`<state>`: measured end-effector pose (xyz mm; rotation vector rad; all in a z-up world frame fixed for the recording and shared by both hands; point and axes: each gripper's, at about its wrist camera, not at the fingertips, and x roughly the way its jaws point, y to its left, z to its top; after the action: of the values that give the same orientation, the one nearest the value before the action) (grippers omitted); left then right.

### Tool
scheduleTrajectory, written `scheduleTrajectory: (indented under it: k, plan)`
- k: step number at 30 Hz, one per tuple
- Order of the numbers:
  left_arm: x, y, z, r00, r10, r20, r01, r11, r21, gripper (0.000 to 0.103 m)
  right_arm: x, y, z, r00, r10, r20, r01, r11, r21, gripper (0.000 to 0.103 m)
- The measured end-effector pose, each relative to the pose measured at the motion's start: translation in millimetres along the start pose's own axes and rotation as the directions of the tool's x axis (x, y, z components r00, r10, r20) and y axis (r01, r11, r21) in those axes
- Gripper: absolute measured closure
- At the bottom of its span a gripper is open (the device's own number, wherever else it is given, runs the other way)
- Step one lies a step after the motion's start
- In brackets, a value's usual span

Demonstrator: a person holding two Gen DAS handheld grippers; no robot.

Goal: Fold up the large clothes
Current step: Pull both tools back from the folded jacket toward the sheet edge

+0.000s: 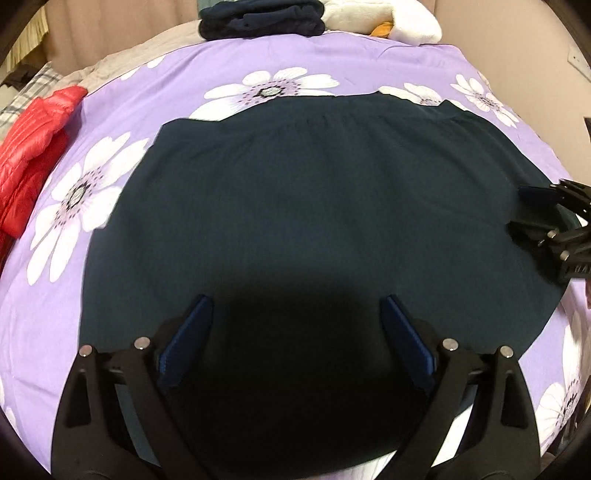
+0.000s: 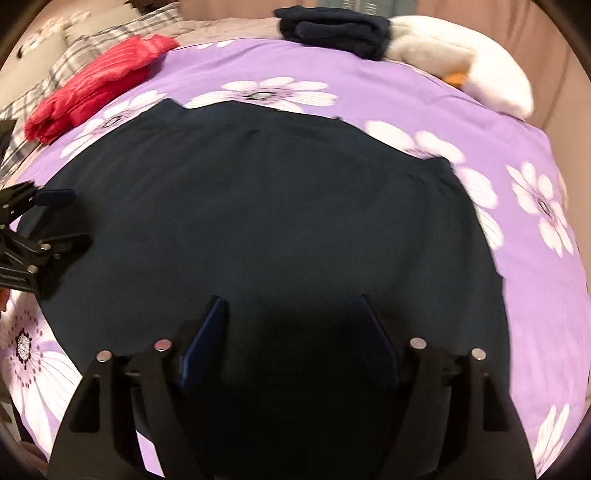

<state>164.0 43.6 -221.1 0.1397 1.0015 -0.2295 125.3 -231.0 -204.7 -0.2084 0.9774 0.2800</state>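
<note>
A large dark teal garment (image 1: 314, 192) lies spread flat on the purple flowered bedspread (image 1: 229, 55). It fills the middle of the right wrist view too, as the same dark garment (image 2: 280, 206). My left gripper (image 1: 295, 301) hovers over the garment's near part, jaws wide apart, nothing between them. My right gripper (image 2: 291, 299) also stands open over the near part of the cloth, with no fabric pinched. Each gripper shows at the side of the other's view, the right gripper (image 1: 526, 210) over the garment's right edge and the left gripper (image 2: 70, 218) over its left edge.
A red puffer jacket (image 1: 33, 147) lies at the bedspread's left side. At the far edge sits a stack of folded dark clothes (image 1: 262, 18) next to a white plush toy (image 1: 391, 18). Plaid fabric (image 2: 74, 51) shows beyond the red jacket (image 2: 99, 81).
</note>
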Motion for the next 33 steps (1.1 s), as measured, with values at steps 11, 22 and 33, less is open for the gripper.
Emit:
scheduleTrajectory:
  k: [11, 22, 33]
  plan:
    - [-28.6, 50.0, -10.1, 1.0, 0.023, 0.009, -0.021, 0.983, -0.184, 0.009, -47.0, -70.0, -27.4, 0.994, -0.099, 0.04, 0.086, 0.965, 0.249, 0.028]
    - [-1.5, -17.3, 23.2, 1.0, -0.022, 0.001, 0.022, 0.998, -0.055, 0.008, -6.4, 15.1, 14.8, 0.999, 0.025, 0.04, -0.03, 0.992, 0.121, 0.028]
    - [4.9, -3.9, 6.5, 0.998, -0.063, 0.018, 0.064, 0.998, -0.022, 0.008, -0.4, -6.1, -1.2, 1.0, -0.028, 0.005, 0.027, 0.987, 0.158, 0.022]
